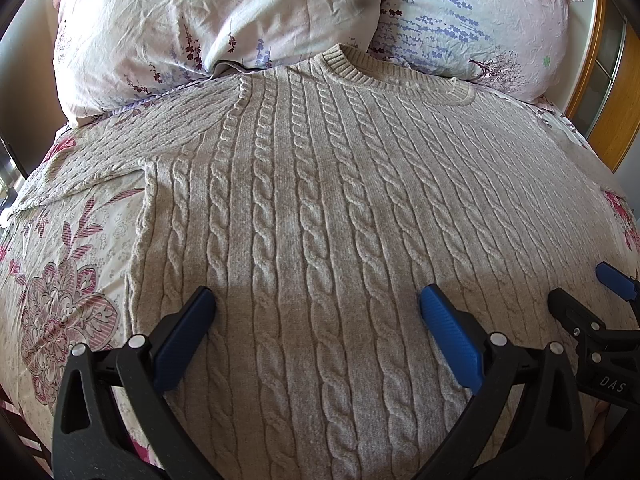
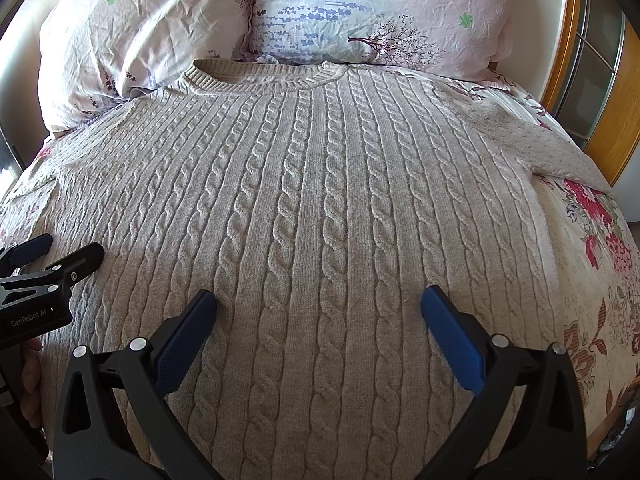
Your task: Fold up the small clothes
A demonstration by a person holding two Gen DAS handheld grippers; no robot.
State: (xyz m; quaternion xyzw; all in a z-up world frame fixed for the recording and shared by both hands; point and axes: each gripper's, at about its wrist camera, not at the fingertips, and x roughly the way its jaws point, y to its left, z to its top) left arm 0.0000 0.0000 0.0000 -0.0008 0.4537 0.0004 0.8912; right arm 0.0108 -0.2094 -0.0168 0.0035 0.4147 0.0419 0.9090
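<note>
Nearest the viewer, the left gripper (image 1: 316, 304) hovered with its two blue-padded fingers spread wide and holding nothing, poised over the lower body of a beige cable-knit sweater (image 1: 320, 200). Just beside it, toward the bed's right side, the right gripper (image 2: 318, 304) was likewise wide apart and empty above the same lower stretch of knit. The sweater lay flat and face up on a bed covered by a floral sheet (image 1: 60, 280), its hem toward the near edge of the bed, though the hem itself was out of sight beneath the tools. Its left sleeve (image 1: 100, 160) stretched out toward the bed's left edge, and its right sleeve (image 2: 560, 148) reached toward the right edge. Farther off, the ribbed collar (image 2: 264, 76) lay close against two floral pillows (image 2: 140, 32) at the head of the bed, with a wooden frame (image 2: 568, 40) beyond on the right. No fold appeared to have been made yet. To do this step well, each gripper would likely need to pinch both knit layers firmly at a side edge or sleeve, then lift and carry it evenly across the middle, since thick, stretchy knit could sag or bunch.
</note>
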